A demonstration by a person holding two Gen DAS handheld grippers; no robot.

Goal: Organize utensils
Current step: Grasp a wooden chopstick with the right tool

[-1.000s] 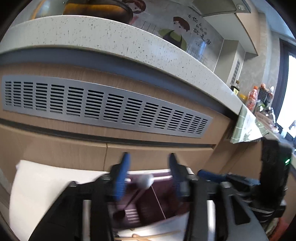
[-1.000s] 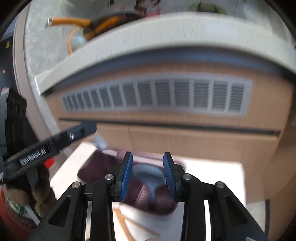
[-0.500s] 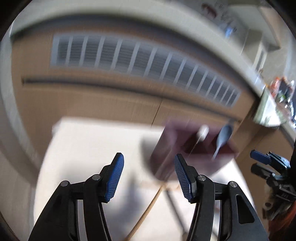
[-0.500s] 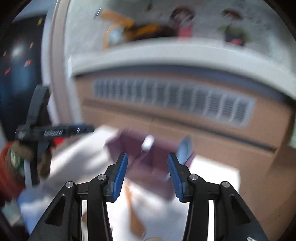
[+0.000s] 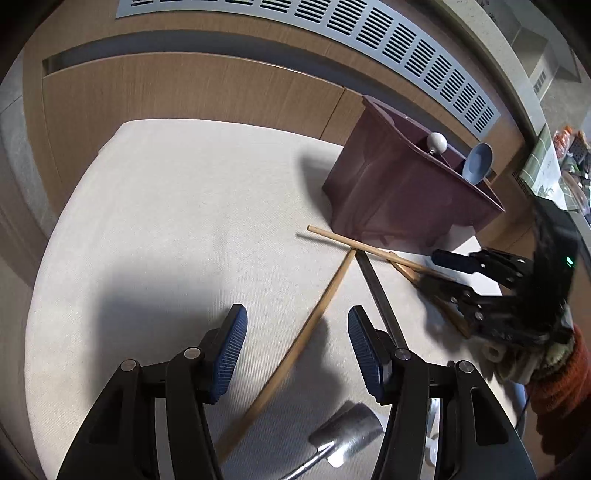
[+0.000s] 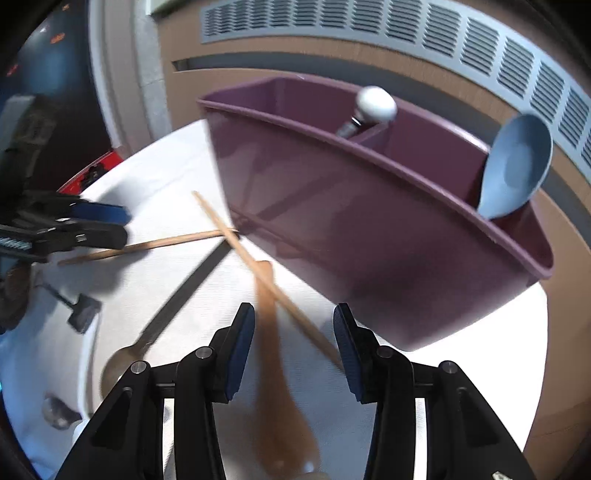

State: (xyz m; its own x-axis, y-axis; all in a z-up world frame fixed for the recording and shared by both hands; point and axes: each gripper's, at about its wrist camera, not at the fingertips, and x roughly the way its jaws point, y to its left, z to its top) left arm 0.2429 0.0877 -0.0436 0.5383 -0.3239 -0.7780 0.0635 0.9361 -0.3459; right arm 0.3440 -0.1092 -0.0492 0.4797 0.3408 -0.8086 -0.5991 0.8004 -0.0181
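A purple utensil caddy (image 5: 399,192) (image 6: 369,236) stands on the white table and holds a blue-grey spoon (image 6: 515,168) (image 5: 477,162) and a white-knobbed utensil (image 6: 375,103) (image 5: 436,141). Loose on the table lie wooden chopsticks (image 5: 317,310) (image 6: 255,258), a wooden spoon (image 6: 275,365), a dark-handled spoon (image 6: 181,291) (image 5: 380,295) and a metal scoop (image 5: 347,435). My left gripper (image 5: 295,354) is open and empty above one chopstick. My right gripper (image 6: 293,350) is open and empty over the wooden spoon; it also shows in the left wrist view (image 5: 454,269).
The white table (image 5: 166,221) stands against wooden cabinet fronts (image 5: 184,85) with a grey vent grille (image 5: 369,33). A small metal scoop (image 6: 79,312) and another metal spoon (image 6: 55,411) lie at the table's left edge in the right wrist view.
Both grippers have pulled back and tilted down from the caddy toward the table. The loose chopsticks and spoons have come into view. Both stay open and empty.
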